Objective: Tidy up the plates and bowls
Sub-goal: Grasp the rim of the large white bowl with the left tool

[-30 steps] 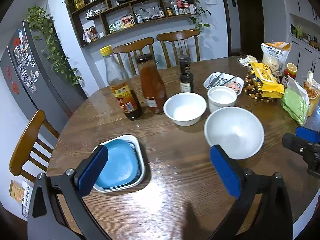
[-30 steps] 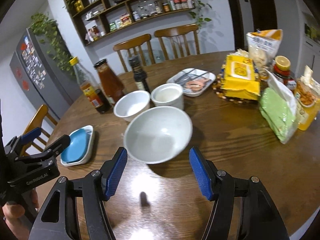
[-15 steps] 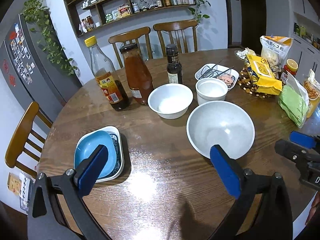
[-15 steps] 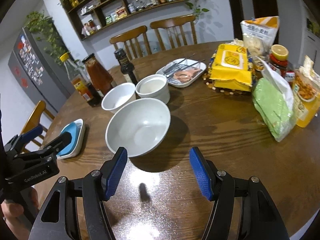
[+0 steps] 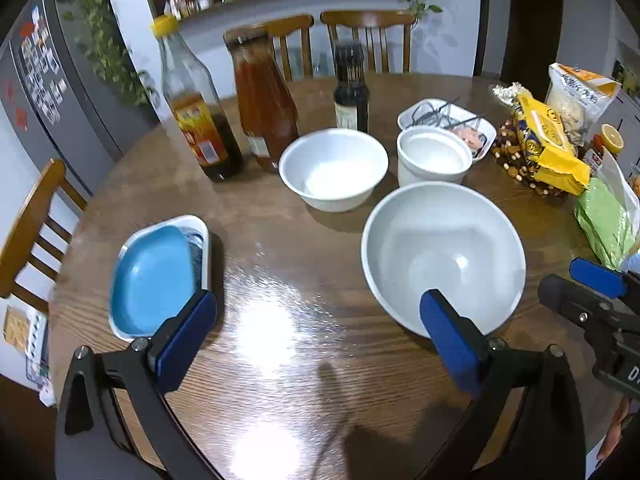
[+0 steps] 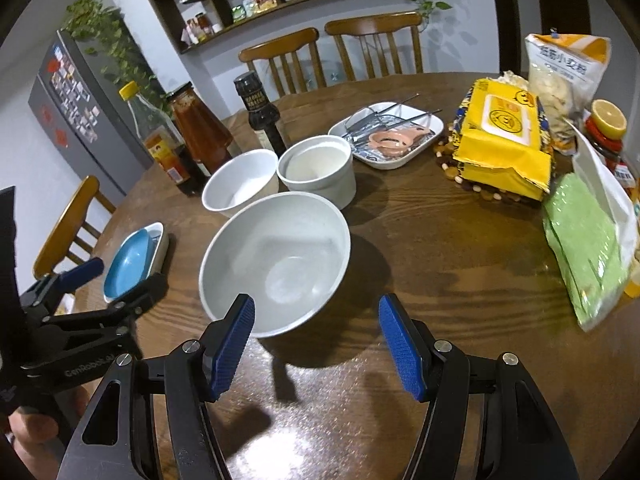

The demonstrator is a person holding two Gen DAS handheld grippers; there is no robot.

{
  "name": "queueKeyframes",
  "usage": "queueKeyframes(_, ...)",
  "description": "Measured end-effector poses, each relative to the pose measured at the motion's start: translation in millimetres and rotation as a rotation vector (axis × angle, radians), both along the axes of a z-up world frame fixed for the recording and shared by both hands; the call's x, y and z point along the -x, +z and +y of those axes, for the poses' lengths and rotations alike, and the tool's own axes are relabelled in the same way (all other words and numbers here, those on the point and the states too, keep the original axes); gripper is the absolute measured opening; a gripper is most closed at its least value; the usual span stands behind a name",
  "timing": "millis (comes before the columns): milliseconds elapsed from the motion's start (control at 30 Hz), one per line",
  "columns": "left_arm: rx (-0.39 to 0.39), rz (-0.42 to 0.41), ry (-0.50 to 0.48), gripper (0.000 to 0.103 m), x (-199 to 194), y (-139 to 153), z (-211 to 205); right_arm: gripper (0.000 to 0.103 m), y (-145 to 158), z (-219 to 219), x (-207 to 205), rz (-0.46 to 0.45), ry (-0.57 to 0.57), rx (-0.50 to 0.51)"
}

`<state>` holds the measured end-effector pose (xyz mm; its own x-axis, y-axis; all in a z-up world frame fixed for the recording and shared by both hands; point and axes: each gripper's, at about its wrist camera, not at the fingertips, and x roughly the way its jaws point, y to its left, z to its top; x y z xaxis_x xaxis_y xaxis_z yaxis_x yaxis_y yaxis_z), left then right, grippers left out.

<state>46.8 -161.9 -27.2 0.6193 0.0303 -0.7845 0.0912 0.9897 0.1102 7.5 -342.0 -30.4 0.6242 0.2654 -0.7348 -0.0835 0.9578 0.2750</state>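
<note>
Bowls and plates on a round wooden table

The big white bowl (image 6: 276, 260) is set near the table's (image 6: 460, 248) front edge, with two smaller white bowls (image 6: 240, 182) just behind it. A blue plate (image 5: 154, 276) is laid in a white dish (image 5: 200, 226) to the left. Both the left gripper (image 5: 316, 332) and the right gripper (image 6: 316, 340) are held open and empty.
</note>
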Motion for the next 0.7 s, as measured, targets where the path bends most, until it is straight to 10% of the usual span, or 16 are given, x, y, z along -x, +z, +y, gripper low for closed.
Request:
queueKeyframes(467,0.027,0.133,0.041,0.095,-31,-38,-12,0.066,-39,-5,-41,0.106,0.049,-0.078)
queueKeyframes(633,0.066,0.195,-0.006,0.048,-39,-49,-21,0.06,-47,-11,-47,0.135,0.05,-0.133)
queueKeyframes(700,0.095,0.226,-0.024,0.032,-41,-55,-24,0.036,-51,-13,-50,0.153,0.059,-0.173)
